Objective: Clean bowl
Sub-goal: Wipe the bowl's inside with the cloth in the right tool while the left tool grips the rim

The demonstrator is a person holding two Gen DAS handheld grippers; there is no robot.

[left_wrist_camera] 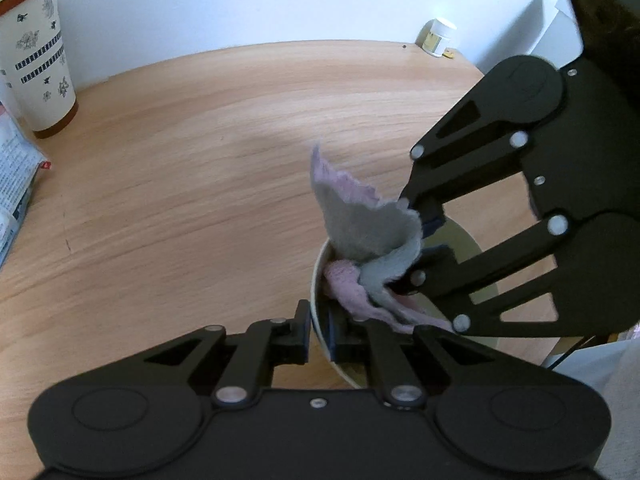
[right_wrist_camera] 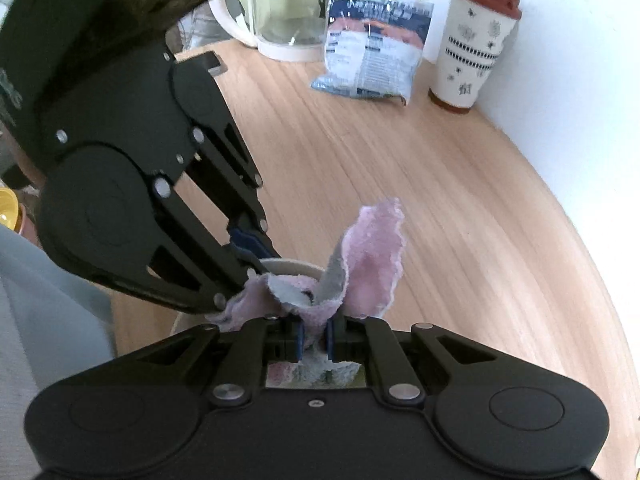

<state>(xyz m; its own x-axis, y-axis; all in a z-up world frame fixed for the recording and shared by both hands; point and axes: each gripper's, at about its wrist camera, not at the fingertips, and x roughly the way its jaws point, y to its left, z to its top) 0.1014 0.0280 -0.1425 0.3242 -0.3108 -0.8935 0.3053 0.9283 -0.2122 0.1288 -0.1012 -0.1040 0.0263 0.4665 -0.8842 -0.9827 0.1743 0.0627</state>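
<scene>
A cream bowl [left_wrist_camera: 320, 280] stands on the wooden table. My left gripper [left_wrist_camera: 319, 334] is shut on its near rim, one finger inside and one outside. My right gripper [left_wrist_camera: 416, 240] comes in from the right, shut on a pink and grey cloth [left_wrist_camera: 368, 232], with the cloth's lower end inside the bowl. In the right wrist view the right gripper [right_wrist_camera: 314, 338] pinches the cloth [right_wrist_camera: 372, 256], and one corner stands up. The bowl's rim [right_wrist_camera: 296, 266] shows just behind it, with the left gripper [right_wrist_camera: 250, 246] clamped on it. Most of the bowl is hidden.
A patterned paper cup with a brown lid [left_wrist_camera: 38, 52] and a plastic packet [left_wrist_camera: 16, 184] stand at the table's far left. They also show in the right wrist view, cup [right_wrist_camera: 474, 44] and packet [right_wrist_camera: 372, 48], beside a glass jug [right_wrist_camera: 292, 4]. A small white jar [left_wrist_camera: 438, 36] sits at the back.
</scene>
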